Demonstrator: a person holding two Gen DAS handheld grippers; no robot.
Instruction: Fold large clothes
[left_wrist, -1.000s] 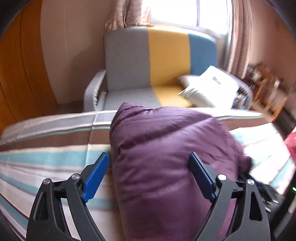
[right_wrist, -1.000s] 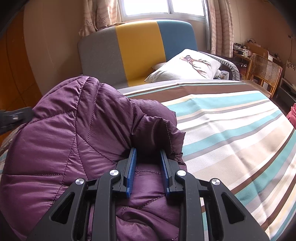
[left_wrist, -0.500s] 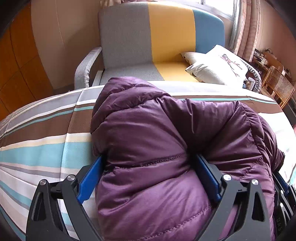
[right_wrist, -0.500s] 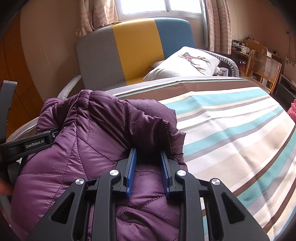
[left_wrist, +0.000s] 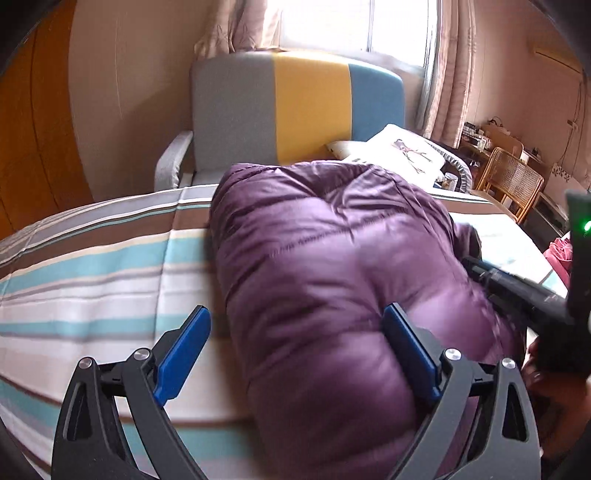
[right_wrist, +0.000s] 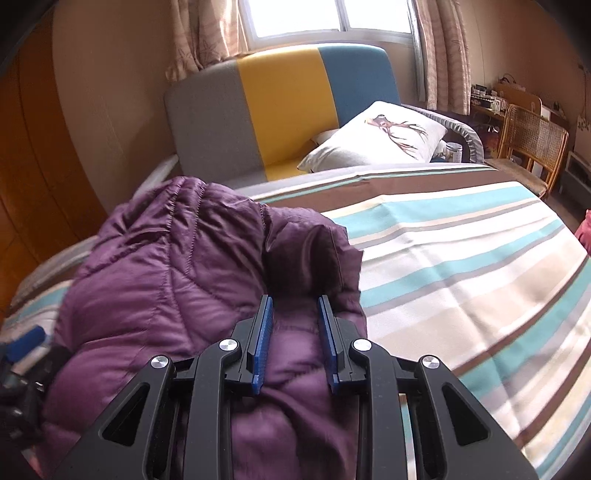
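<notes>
A striped bed cover (right_wrist: 461, 266) in teal, brown and cream spreads across the bed. Behind it stands a sofa (right_wrist: 280, 114) with 3 panels: grey, yellow, blue. A white cushion (right_wrist: 376, 140) with a deer print leans there, near a rattan chair (right_wrist: 532, 144); curtains (right_wrist: 439, 55) flank the window.

Left gripper (left_wrist: 297, 352): black plastic frame of two branching arms with triangular cut-outs. Each arm carries two round silver screw heads. The fingers (left_wrist: 183, 354) are flat blue pads, smooth-faced and rectangular.

Right gripper (right_wrist: 294, 341): the same black frame with triangular cut-outs, four silver screw heads in a row across the linkage. Its blue pads (right_wrist: 260, 343) are ribbed along the inner edge and seated in black holders.

Seen from the left wrist view, the right unit's black housing shows a lit green indicator.
</notes>
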